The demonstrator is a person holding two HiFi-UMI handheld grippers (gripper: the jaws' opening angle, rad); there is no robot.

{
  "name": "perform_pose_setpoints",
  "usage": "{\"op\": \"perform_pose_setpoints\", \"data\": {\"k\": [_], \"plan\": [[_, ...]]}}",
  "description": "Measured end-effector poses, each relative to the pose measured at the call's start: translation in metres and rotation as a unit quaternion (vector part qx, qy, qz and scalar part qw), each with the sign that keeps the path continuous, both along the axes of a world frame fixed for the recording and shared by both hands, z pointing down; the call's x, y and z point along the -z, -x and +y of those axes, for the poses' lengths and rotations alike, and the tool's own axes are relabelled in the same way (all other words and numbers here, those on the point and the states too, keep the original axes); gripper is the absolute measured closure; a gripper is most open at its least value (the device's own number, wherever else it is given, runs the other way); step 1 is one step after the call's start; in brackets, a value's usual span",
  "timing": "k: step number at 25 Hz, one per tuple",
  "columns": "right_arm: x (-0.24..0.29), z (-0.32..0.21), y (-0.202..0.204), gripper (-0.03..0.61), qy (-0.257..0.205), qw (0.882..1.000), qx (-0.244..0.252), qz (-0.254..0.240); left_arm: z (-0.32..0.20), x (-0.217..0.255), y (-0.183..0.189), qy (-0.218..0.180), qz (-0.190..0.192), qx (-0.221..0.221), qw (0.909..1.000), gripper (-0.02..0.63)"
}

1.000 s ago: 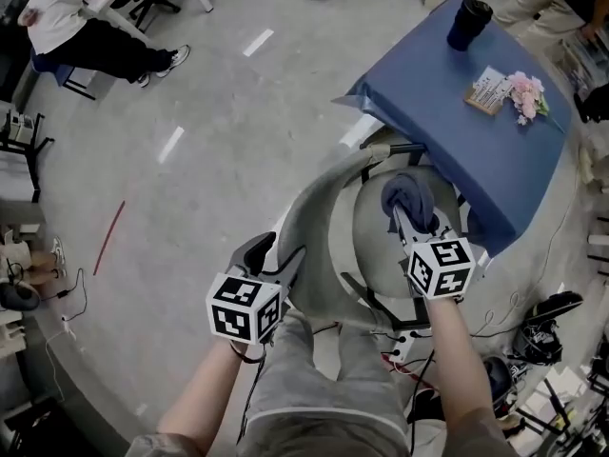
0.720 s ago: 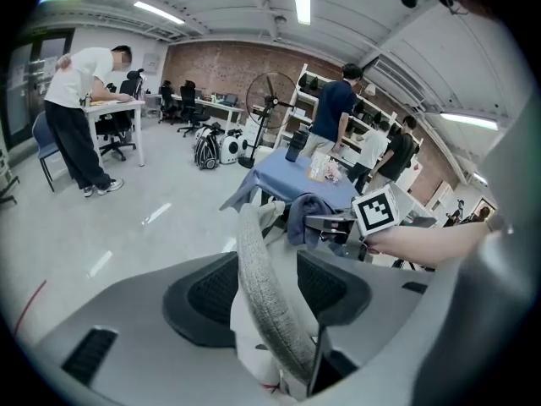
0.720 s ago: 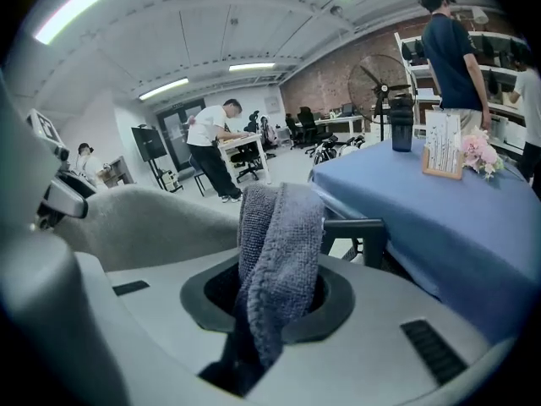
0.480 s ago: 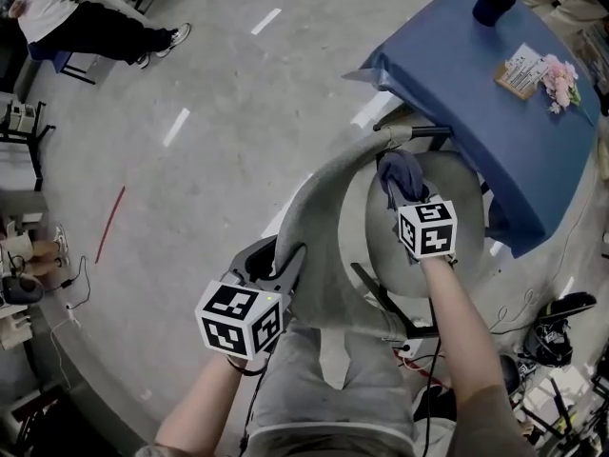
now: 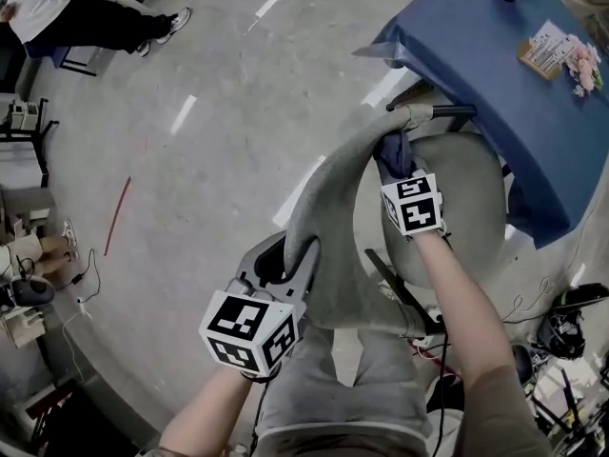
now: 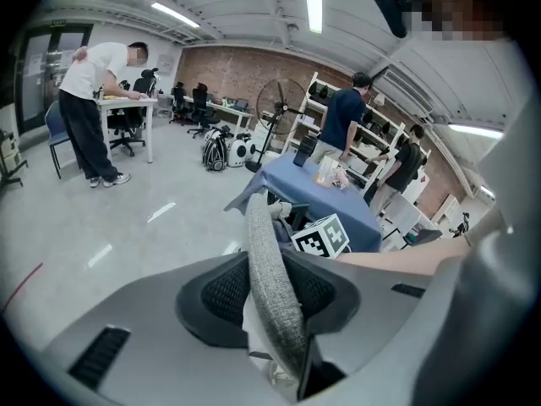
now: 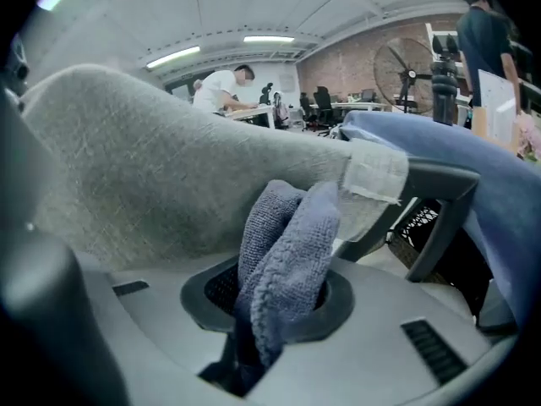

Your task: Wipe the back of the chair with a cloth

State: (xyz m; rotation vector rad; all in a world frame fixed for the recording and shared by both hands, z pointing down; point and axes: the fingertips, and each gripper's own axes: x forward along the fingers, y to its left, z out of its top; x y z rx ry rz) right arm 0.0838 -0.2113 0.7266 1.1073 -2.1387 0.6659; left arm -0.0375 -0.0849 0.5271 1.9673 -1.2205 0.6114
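Note:
The grey fabric chair back (image 5: 324,227) curves from bottom centre up towards the table. My left gripper (image 5: 285,260) straddles its top edge near me; the jaws are closing and the pads press on that edge (image 6: 272,290). My right gripper (image 5: 394,167) is shut on a bunched blue cloth (image 5: 390,152) and holds it against the back's inner face near the far end. In the right gripper view the cloth (image 7: 283,260) sticks up from the jaws beside the grey fabric (image 7: 169,176), where a white label (image 7: 376,173) hangs.
A table under a blue cover (image 5: 476,55) stands just beyond the chair, with a card and pink flowers (image 5: 582,65) on it. The chair's seat (image 5: 466,208) and black armrest (image 7: 431,197) lie right of the cloth. Cables and gear (image 5: 561,331) litter the floor at right; a person (image 5: 57,17) sits far left.
My right gripper has carried the cloth down and forward, up against the far end of the chair back. The left jaws have drawn in around the back's top edge.

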Motion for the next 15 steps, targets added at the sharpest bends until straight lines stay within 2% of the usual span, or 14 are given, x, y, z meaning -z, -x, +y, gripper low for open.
{"op": "perform_pose_setpoints", "data": {"k": [6, 11, 15], "plan": [[0.006, 0.048, 0.045, 0.482, 0.022, 0.992, 0.120, -0.025, 0.000, -0.001, 0.001, 0.007, 0.004, -0.006, 0.9999, 0.485], [0.021, 0.127, 0.074, 0.483, 0.067, 0.968, 0.236, -0.059, 0.001, -0.003, 0.003, 0.009, 0.004, -0.006, 0.9999, 0.483], [0.029, 0.199, 0.075, 0.486, 0.097, 0.948, 0.295, -0.073, 0.001, -0.003, 0.002, 0.013, 0.004, -0.007, 0.9999, 0.483]]}}
